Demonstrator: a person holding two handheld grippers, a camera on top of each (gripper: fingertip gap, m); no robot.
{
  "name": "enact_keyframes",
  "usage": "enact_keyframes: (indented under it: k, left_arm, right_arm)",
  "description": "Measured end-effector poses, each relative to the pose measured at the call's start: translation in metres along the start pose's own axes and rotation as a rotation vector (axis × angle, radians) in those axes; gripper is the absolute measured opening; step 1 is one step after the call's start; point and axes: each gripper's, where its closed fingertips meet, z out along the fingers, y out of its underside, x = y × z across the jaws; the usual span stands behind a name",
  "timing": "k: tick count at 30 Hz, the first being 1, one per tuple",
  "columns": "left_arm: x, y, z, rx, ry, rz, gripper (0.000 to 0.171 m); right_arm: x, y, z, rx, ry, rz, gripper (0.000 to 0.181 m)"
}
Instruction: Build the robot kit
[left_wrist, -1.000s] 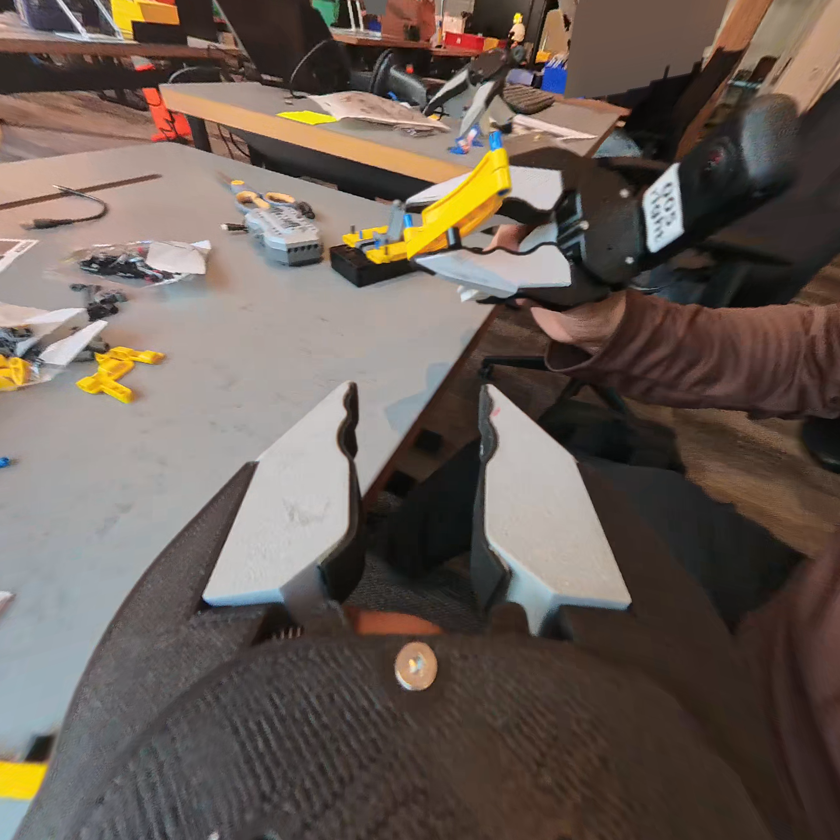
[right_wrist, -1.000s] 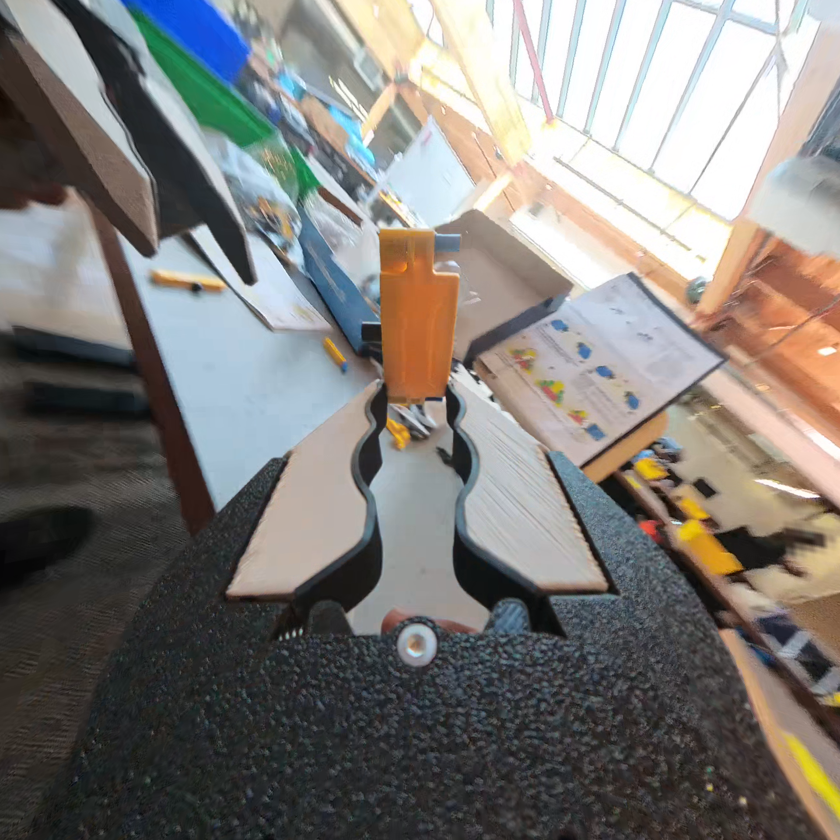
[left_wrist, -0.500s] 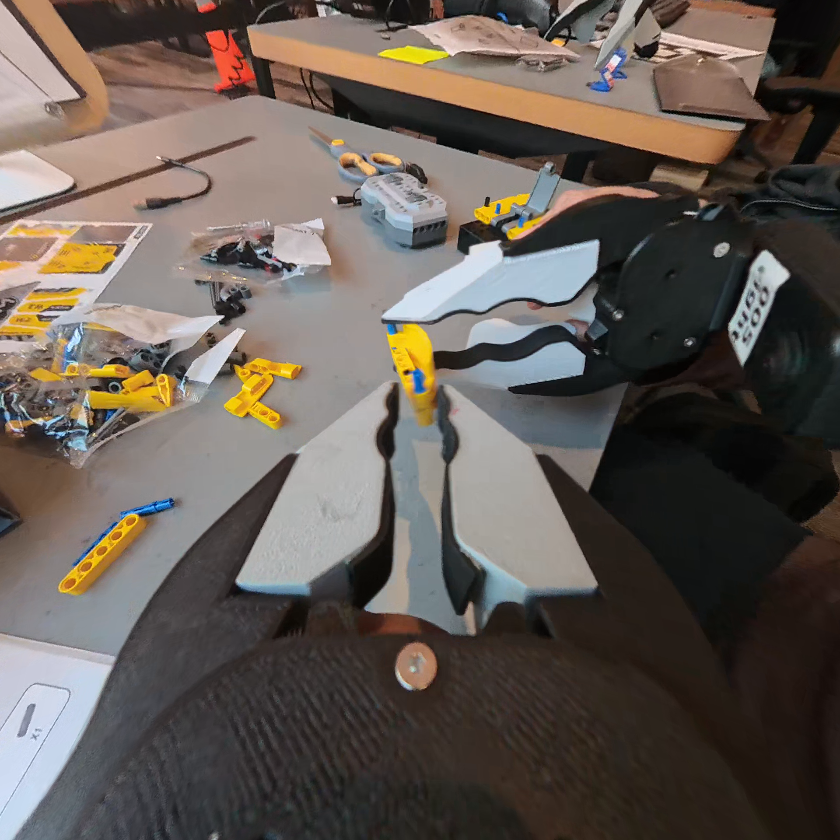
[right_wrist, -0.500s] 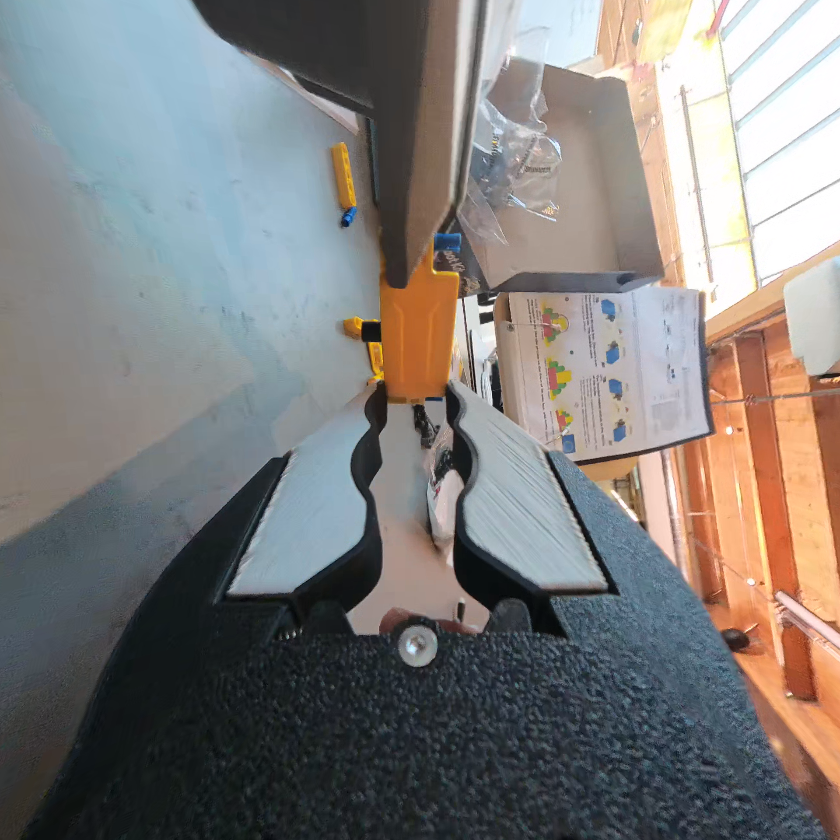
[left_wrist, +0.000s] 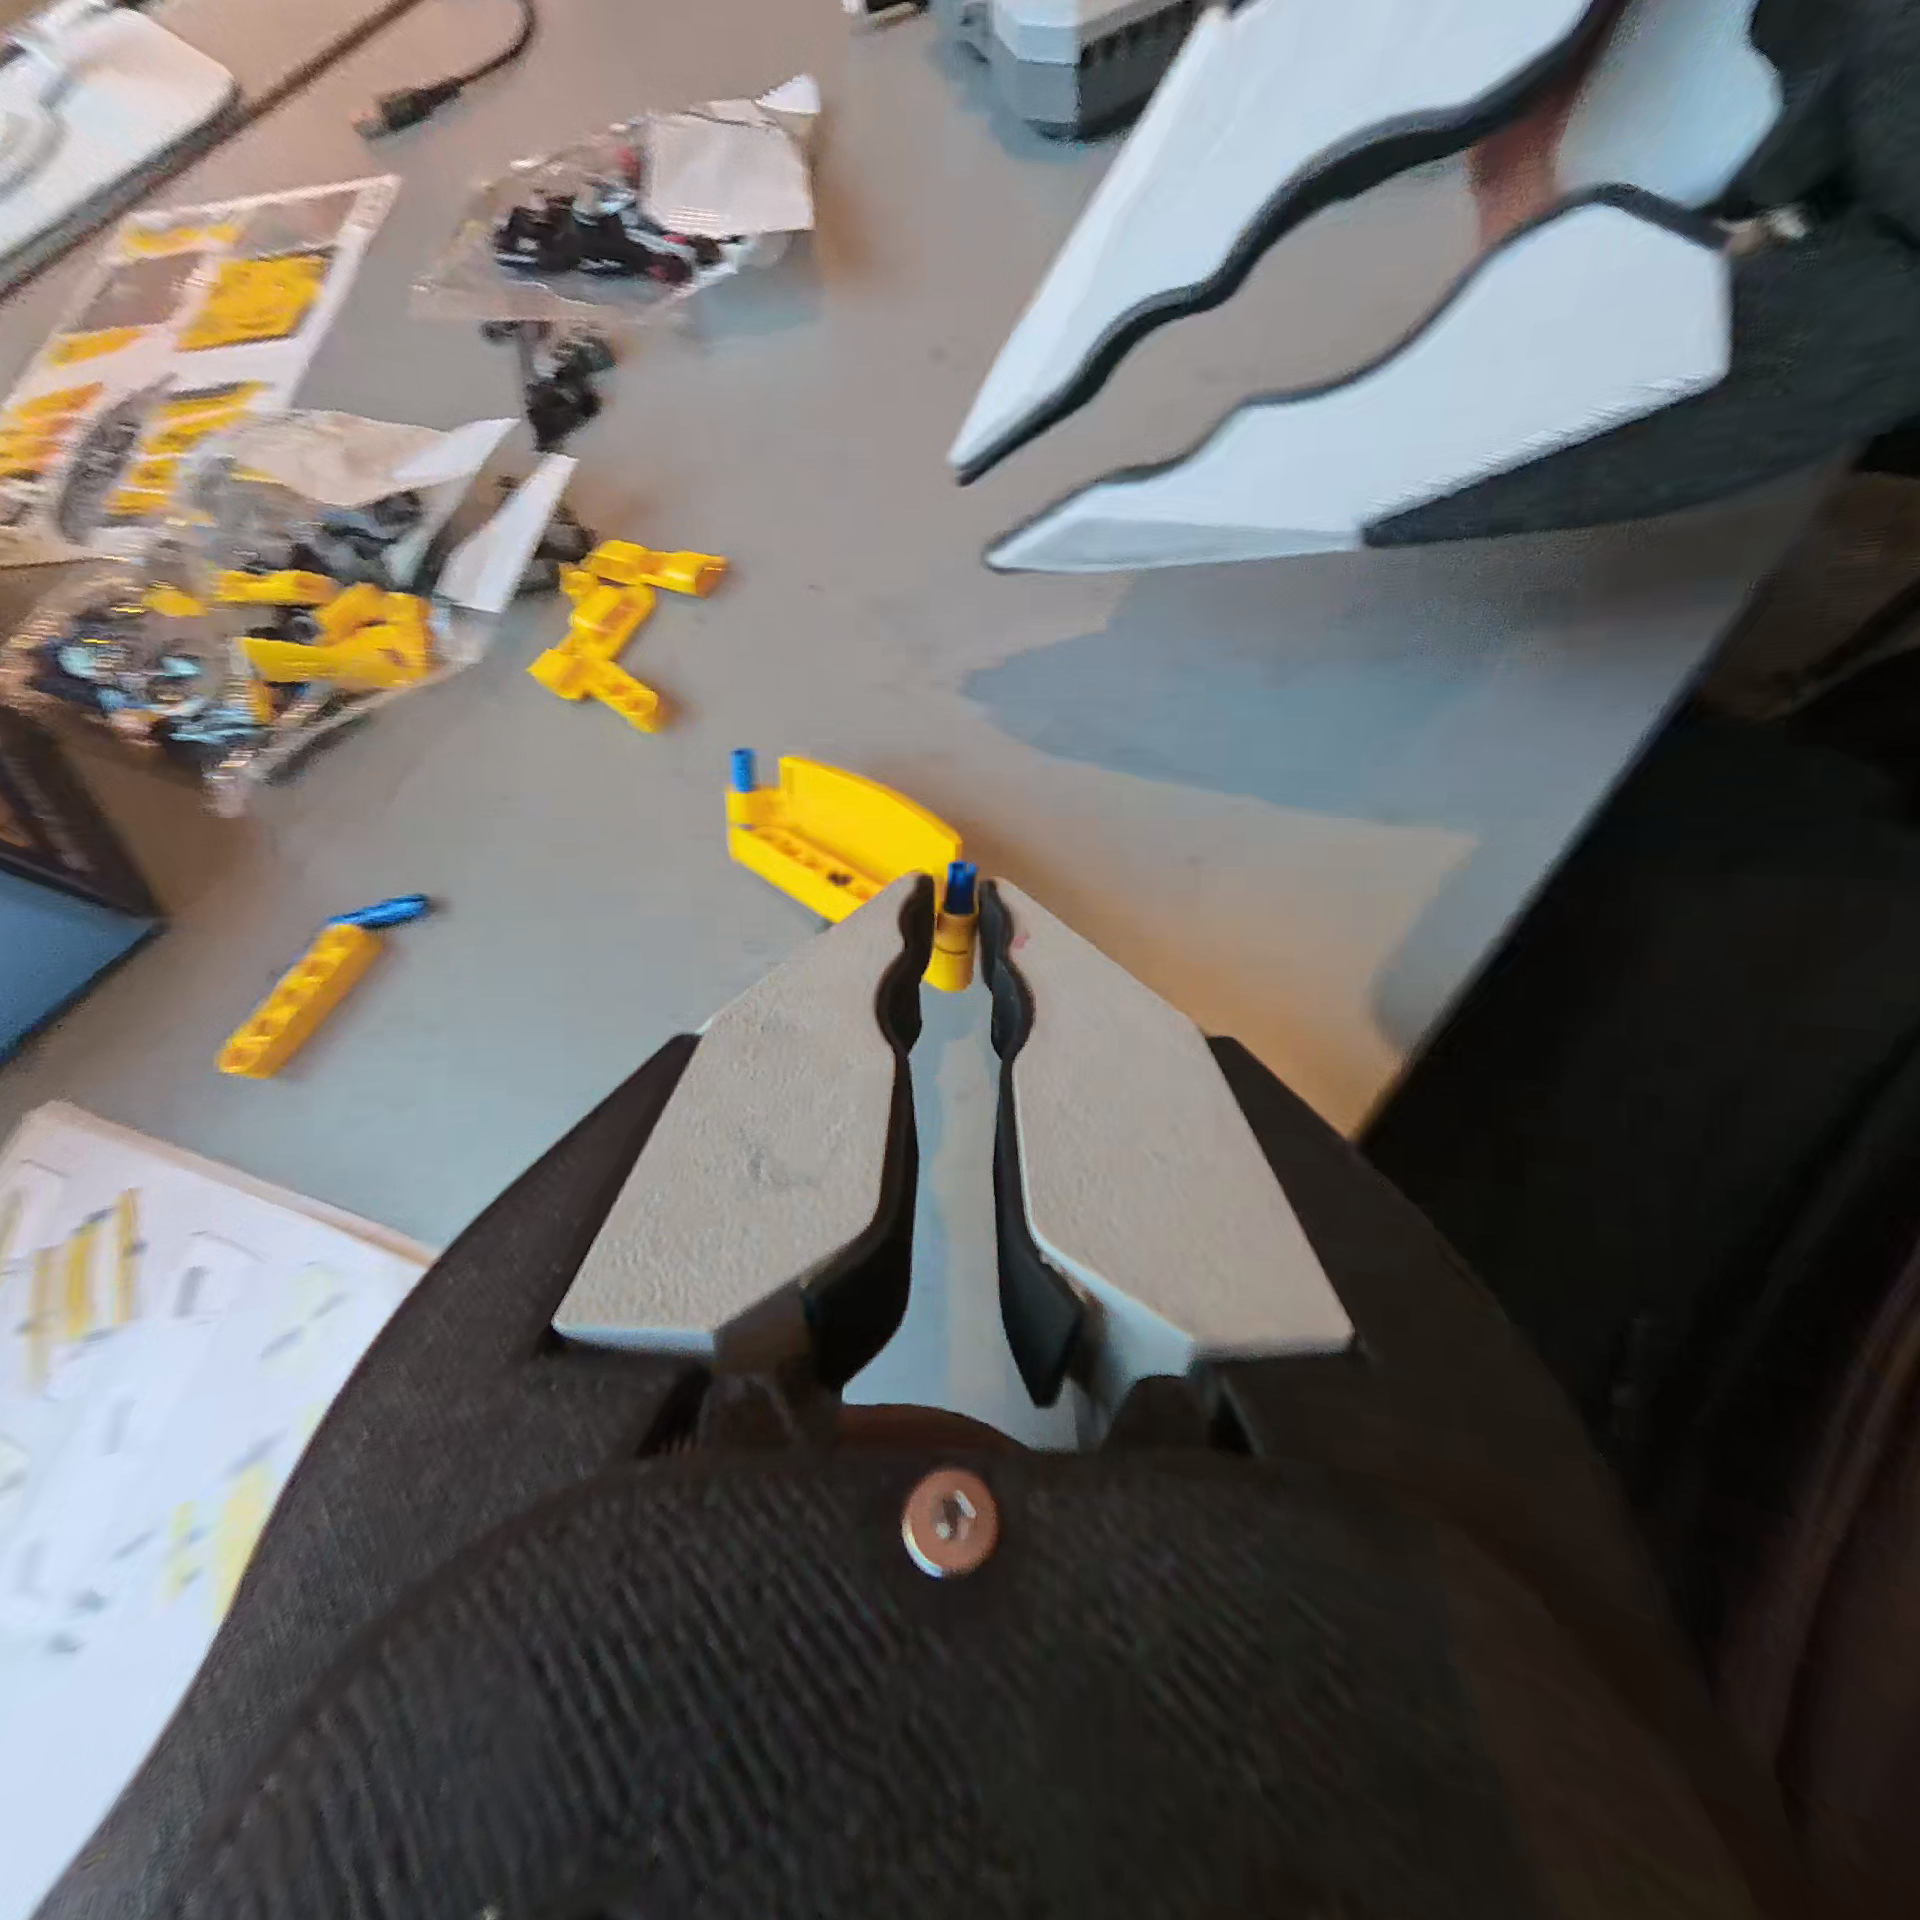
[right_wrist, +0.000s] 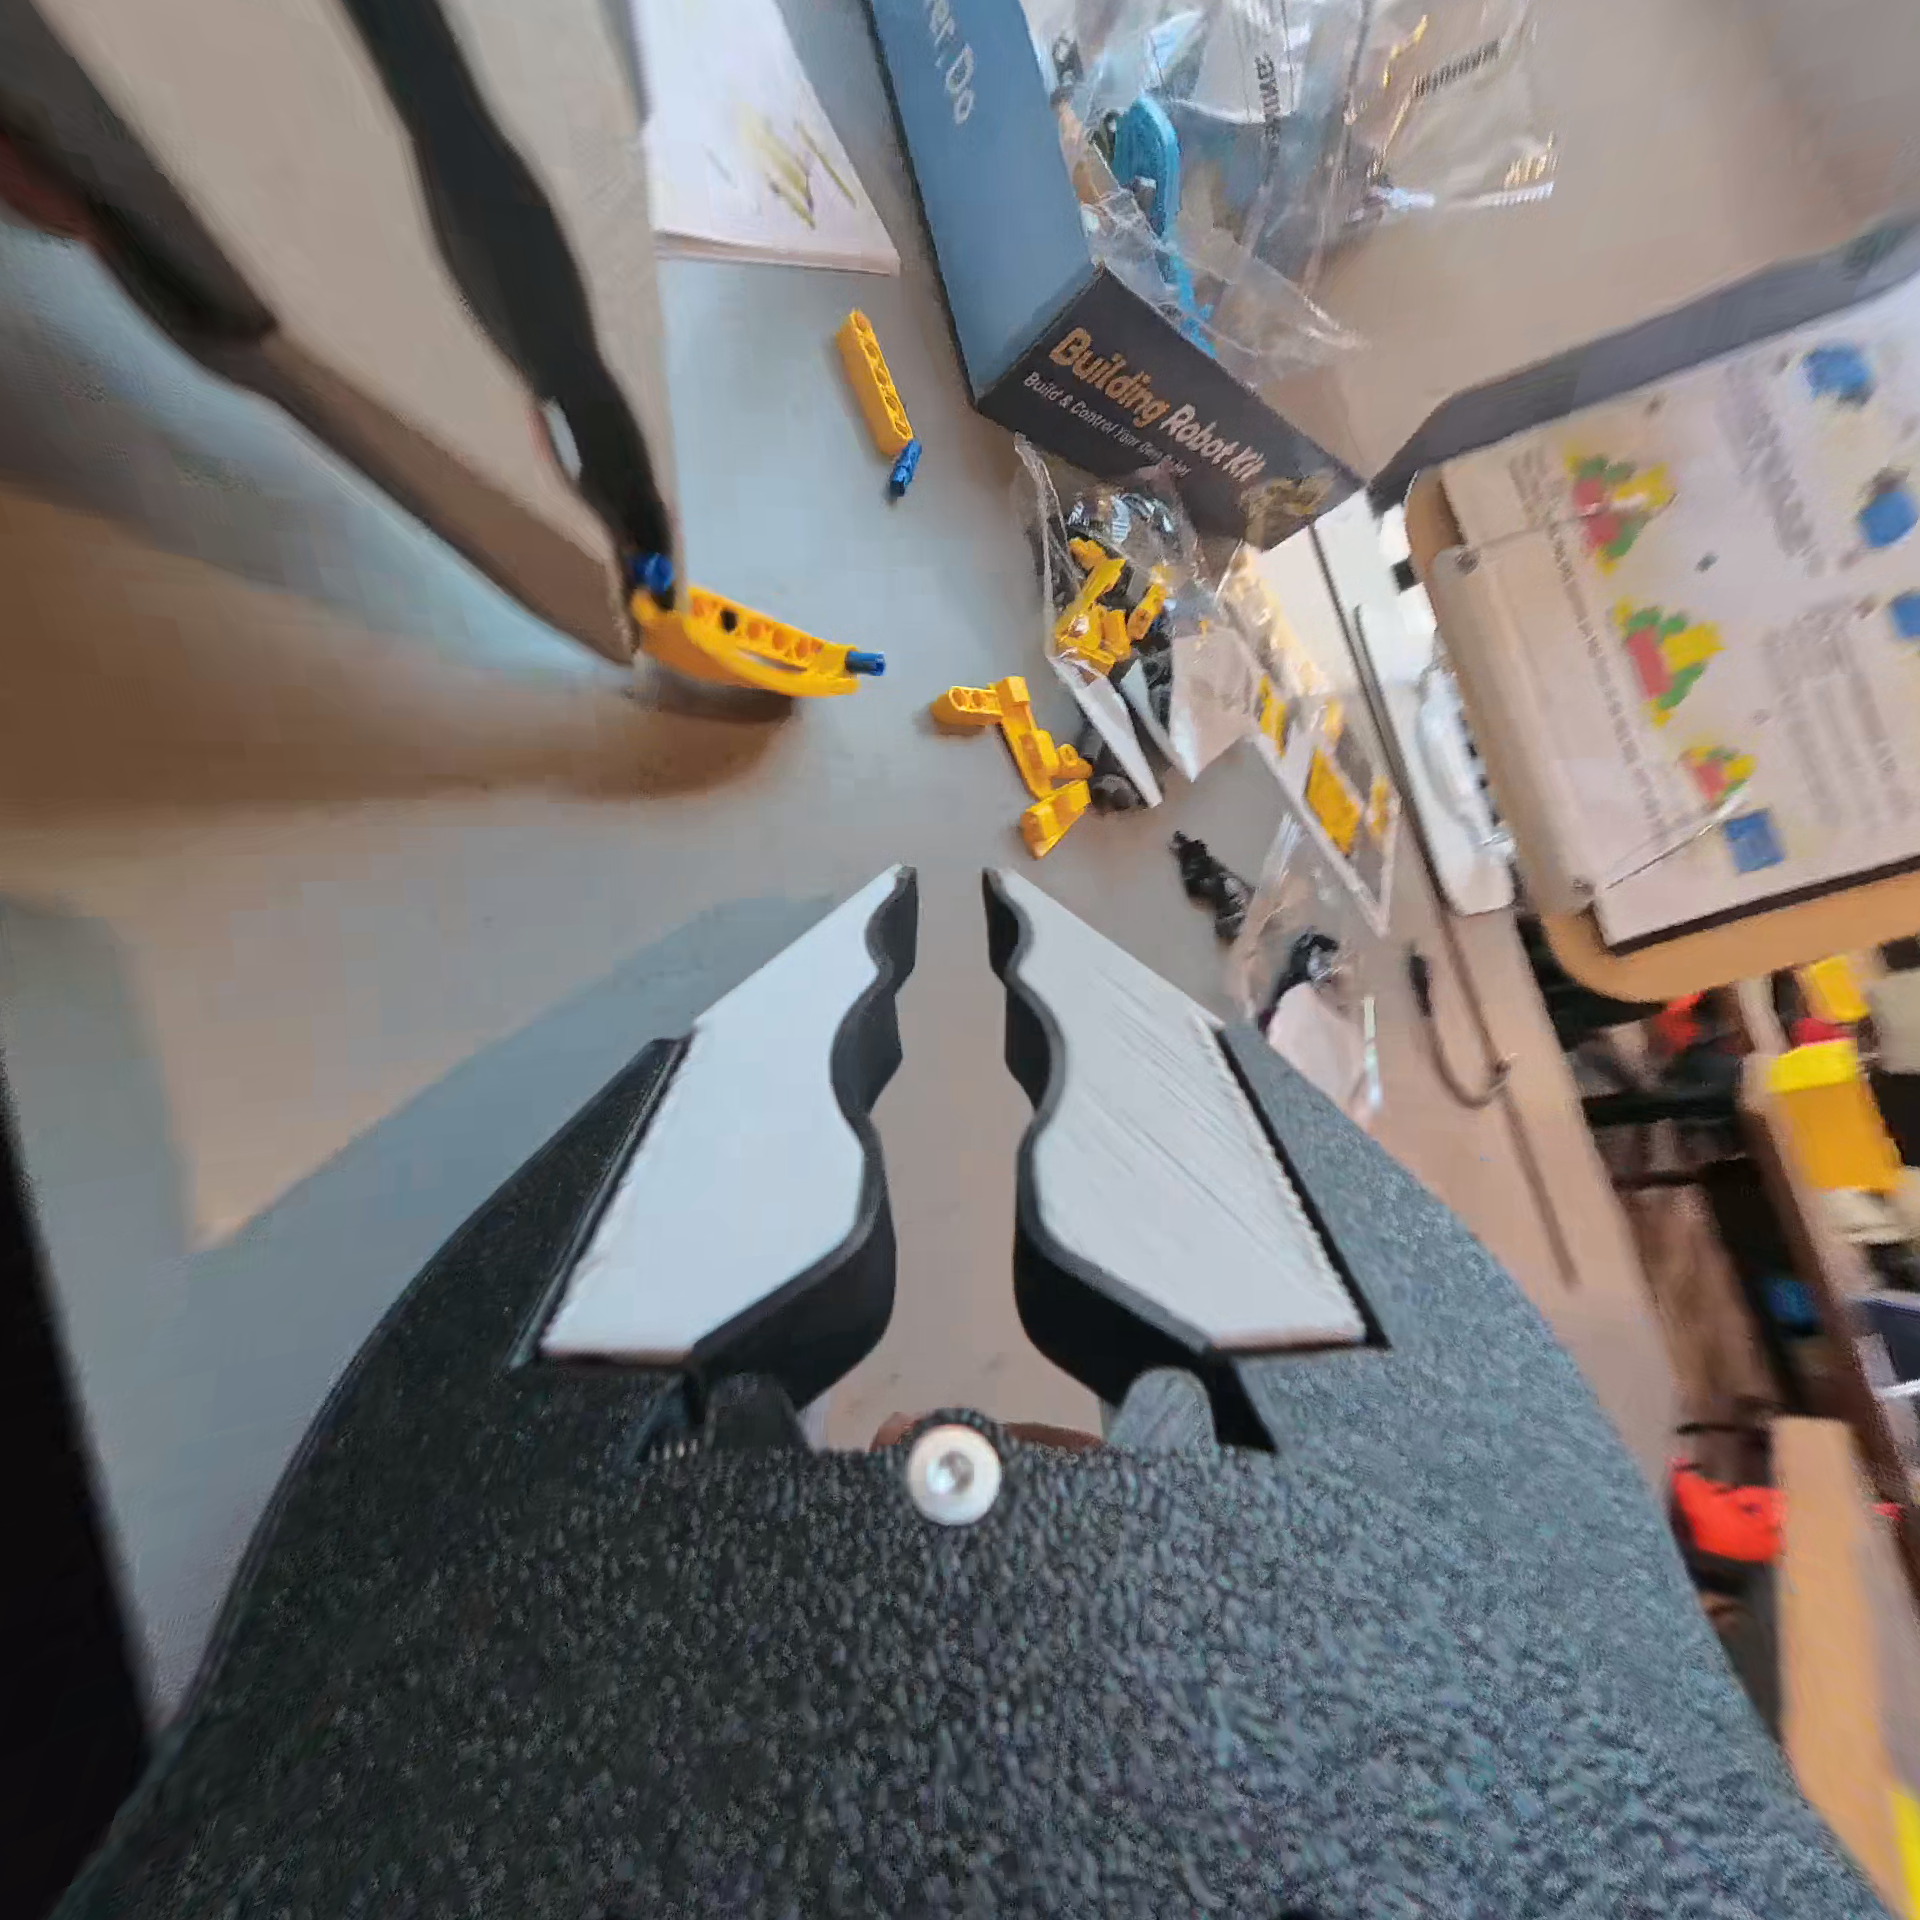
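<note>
Yellow plastic is what the left tongs (left_wrist: 948, 914) are pinching: their narrow tips are gripping one end of a curved yellow panel (left_wrist: 842, 831), at a small post with a blue pin (left_wrist: 958, 883) standing in it. The panel is resting on the grey surface (left_wrist: 1195, 883) near the right edge, just beyond the tips. It is looking light, stiff and smooth, so I judge it can slip or turn if it is pinched only by the thin end; the long flat beam with holes seems the safer place to grip. The pins are looking small and could pop out.

To the left, a yellow beam (left_wrist: 299, 987) is lying with a blue pin beside it. Farther left, loose yellow connectors (left_wrist: 613, 634) are lying beside a clear bag of parts (left_wrist: 239, 623).

The right tongs (right_wrist: 948, 883) are hovering above the surface, holding nothing, with a narrow gap between the tips. At the far left, a printed sheet (left_wrist: 208, 301) is lying flat.
</note>
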Motion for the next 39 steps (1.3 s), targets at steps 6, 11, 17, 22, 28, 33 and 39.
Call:
enact_keyframes:
  k: [6,11,17,22,28,33,39]
  left_arm:
    - [0.036,-0.005,-0.016,0.031,0.001,-0.024,0.029]
    - [0.035,0.02,-0.029,0.001,-0.025,-0.041,0.033]
    - [-0.006,0.034,-0.053,-0.04,-0.088,-0.054,0.036]
    - [-0.058,0.066,-0.106,-0.22,-0.065,-0.128,0.049]
    - [-0.076,0.107,-0.126,-0.291,-0.051,-0.175,0.052]
    - [-0.058,0.105,-0.106,-0.289,-0.019,-0.191,0.048]
    - [-0.059,0.105,-0.092,-0.269,-0.035,-0.213,0.018]
  right_arm:
    - [-0.01,0.005,-0.028,-0.016,-0.052,0.376,0.001]
    - [-0.036,0.013,-0.034,-0.059,-0.15,0.504,0.017]
    - [-0.058,-0.003,-0.02,-0.056,-0.249,0.486,0.051]
    - [-0.085,-0.021,-0.008,-0.072,-0.413,0.415,0.039]
    - [-0.097,-0.042,-0.011,0.012,-0.437,0.336,0.036]
    - [-0.076,-0.028,-0.005,-0.032,-0.302,0.292,0.033]
    - [-0.076,-0.021,0.002,-0.07,-0.292,0.287,0.025]
